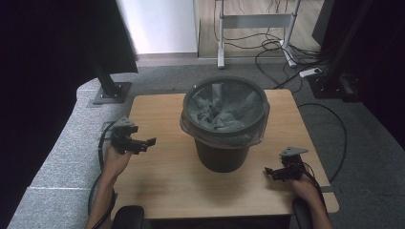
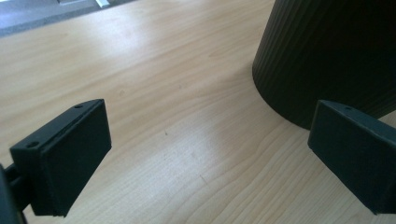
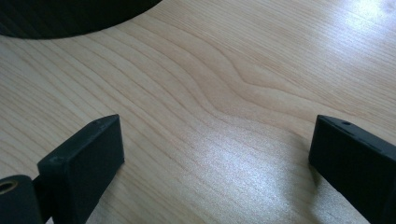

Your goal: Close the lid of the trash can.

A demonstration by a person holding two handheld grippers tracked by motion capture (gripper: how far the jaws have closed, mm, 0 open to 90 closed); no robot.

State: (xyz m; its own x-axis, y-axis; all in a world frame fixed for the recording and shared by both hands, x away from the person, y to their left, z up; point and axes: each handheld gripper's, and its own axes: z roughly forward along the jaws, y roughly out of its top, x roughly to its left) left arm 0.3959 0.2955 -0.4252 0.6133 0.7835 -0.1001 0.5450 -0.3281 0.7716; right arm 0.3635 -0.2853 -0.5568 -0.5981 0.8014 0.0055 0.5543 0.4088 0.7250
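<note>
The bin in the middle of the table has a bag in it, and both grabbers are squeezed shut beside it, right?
Not quite. The bin does hold a bag, but the left gripper and right gripper are open. Each gripper view shows its jaws wide apart over bare table.

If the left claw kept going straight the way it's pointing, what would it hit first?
Most likely the lower wall of the dark bin, which lies ahead and slightly right of the open left claw. Only bare table lies between them, though depth is uncertain.
</note>
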